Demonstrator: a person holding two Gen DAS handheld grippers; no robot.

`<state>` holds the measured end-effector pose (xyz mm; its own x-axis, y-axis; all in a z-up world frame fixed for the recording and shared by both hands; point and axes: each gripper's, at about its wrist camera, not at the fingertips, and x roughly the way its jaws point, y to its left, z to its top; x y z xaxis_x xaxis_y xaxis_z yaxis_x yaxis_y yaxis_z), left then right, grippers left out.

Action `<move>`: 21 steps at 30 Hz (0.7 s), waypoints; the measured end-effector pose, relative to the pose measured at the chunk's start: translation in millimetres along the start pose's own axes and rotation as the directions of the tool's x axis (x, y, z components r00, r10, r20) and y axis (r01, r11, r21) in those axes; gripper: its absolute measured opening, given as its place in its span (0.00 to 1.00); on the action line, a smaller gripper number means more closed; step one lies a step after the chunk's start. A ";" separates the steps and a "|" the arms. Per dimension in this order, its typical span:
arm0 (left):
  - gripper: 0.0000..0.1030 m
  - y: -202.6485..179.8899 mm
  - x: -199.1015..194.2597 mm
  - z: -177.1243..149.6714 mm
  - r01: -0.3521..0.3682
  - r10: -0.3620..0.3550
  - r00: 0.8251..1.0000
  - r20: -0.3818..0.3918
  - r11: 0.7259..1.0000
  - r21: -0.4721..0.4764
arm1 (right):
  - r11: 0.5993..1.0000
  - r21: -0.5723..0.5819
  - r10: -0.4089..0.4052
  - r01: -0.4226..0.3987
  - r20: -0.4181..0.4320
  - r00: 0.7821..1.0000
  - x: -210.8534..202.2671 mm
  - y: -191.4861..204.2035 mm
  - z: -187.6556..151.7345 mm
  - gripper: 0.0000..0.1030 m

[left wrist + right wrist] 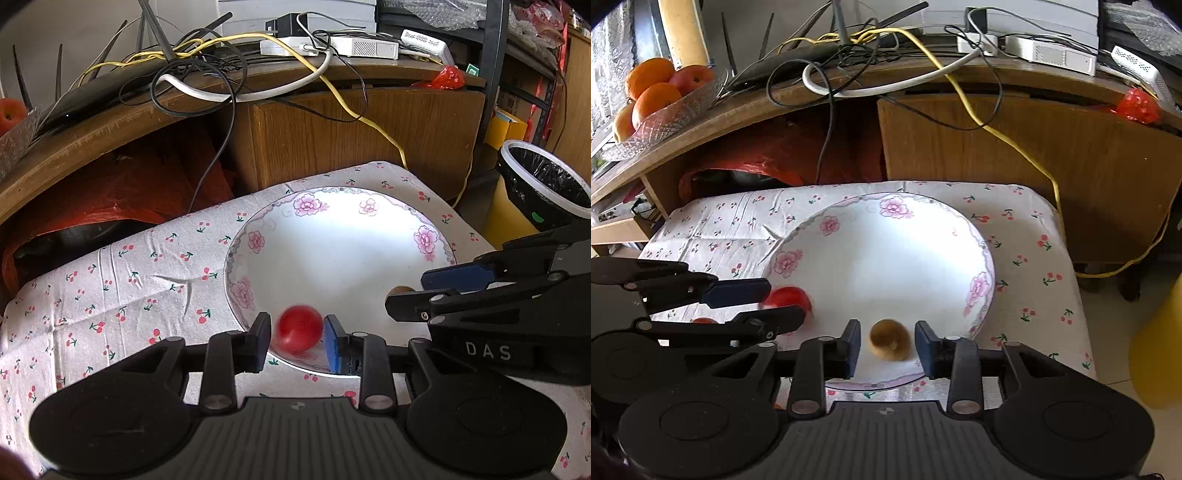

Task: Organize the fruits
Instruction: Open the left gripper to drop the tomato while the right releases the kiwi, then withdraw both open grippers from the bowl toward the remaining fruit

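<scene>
Tomato [299, 328] between open left hand-held gripper [297, 341] fingers.

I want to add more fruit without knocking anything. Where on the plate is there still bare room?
The plate's middle and far half, toward the flowered rim by the wooden cabinet, are bare. The near edge is crowded: the left hand-held gripper brackets a red fruit, the right hand-held gripper a brown fruit.

Pretty cluttered room: wooden desk [1015, 155] at the back buried in tangled cables [849, 55], glass fruit bowl [657, 110] on its left end, black-lined bin [543, 184] on the right, cherry-print cloth [1034, 258] on the table, pale floor.
</scene>
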<state>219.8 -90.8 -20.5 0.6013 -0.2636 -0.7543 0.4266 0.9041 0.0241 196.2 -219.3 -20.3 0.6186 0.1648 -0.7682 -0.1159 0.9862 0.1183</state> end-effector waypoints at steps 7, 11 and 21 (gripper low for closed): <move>0.44 0.1 -2.7 1.1 0.001 -0.001 1.000 0.006 1.000 -0.009 | 1.000 0.019 -0.003 0.002 0.017 1.000 -5.6 -3.5 1.2 0.35; 0.46 1.3 -10.9 1.3 0.001 -0.001 1.000 0.022 1.000 -0.006 | 1.000 0.014 0.009 -0.009 0.035 0.999 -12.9 -2.5 2.0 0.37; 0.48 9.8 -25.3 -1.7 -0.007 0.007 1.000 0.029 1.000 -0.023 | 1.000 0.020 0.022 -0.023 0.050 0.999 -22.1 -1.7 2.5 0.37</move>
<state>207.6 -74.7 -2.3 0.6235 -0.2665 -0.7350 0.4071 0.9133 0.0142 184.7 -224.6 -2.0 0.6538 0.1867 -0.7333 -0.1146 0.9823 0.1480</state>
